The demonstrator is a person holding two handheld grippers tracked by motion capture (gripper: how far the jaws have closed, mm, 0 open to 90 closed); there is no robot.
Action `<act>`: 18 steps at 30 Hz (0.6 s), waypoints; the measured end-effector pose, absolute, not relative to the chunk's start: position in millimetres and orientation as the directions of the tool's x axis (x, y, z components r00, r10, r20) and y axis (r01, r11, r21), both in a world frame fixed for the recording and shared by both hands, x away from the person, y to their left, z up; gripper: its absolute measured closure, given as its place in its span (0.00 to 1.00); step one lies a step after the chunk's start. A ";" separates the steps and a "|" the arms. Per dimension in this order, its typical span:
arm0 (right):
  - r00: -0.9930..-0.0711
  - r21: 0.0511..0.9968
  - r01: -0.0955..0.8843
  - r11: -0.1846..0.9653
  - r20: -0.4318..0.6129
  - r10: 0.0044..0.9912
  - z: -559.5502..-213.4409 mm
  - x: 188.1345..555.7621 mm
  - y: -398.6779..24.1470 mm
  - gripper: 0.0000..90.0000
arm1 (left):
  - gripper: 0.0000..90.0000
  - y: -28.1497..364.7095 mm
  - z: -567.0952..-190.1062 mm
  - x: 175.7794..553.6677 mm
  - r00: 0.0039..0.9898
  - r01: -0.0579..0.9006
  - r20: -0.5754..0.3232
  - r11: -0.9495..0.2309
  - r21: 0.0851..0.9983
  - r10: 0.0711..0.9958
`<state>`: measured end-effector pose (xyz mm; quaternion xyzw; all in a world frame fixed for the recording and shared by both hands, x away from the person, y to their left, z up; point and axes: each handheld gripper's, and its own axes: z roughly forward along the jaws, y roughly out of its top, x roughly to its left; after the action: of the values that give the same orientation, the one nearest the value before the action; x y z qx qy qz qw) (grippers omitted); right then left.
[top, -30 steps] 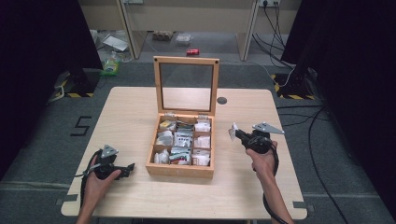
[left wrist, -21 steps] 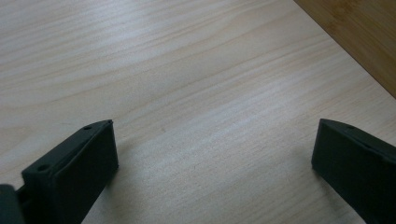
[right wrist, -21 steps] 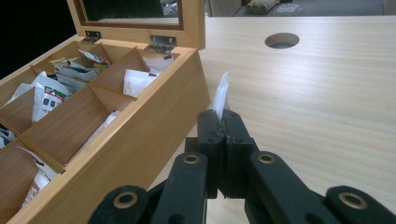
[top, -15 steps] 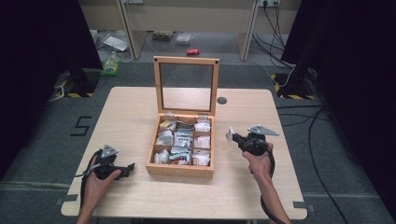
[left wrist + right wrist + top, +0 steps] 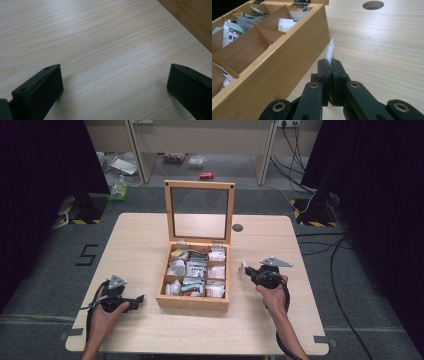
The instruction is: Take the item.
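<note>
So we're pinching a small white sachet (image 5: 330, 52) in the right gripper (image 5: 331, 65), jaws clamped tight on it with its top edge poking up past the tips. In the high view we're holding that right gripper (image 5: 248, 271) low over the table (image 5: 135, 240), just off the right side of the wooden box (image 5: 193, 302), sachet (image 5: 243, 269) pointing toward the box wall but not touching it. The box's glass lid (image 5: 200, 210) is standing upright at the back, and more packets (image 5: 196, 269) are sitting in its compartments. We're resting the left gripper (image 5: 136, 300) on the table to the left of the box, and its jaws are gaping wide over bare wood with nothing between them.
</note>
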<state>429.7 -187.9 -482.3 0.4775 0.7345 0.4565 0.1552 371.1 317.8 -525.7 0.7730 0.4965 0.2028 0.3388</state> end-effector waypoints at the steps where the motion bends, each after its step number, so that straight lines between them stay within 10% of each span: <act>1: -0.496 0.817 0.563 0.126 0.212 0.842 -482.9 429.6 -187.0 0.98 | 0.00 317.8 -525.7 371.1 0.425 0.630 -0.023 -0.277 0.725 0.905; 18: -0.523 0.801 0.573 0.175 0.193 0.830 -492.3 429.8 -176.2 0.97 | 0.00 317.8 -525.7 371.1 0.425 0.630 -0.023 -0.278 0.725 0.905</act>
<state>429.8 -176.2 -492.3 0.4661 0.7524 0.4421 0.1453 371.1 317.8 -525.7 0.7731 0.4965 0.2027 0.3388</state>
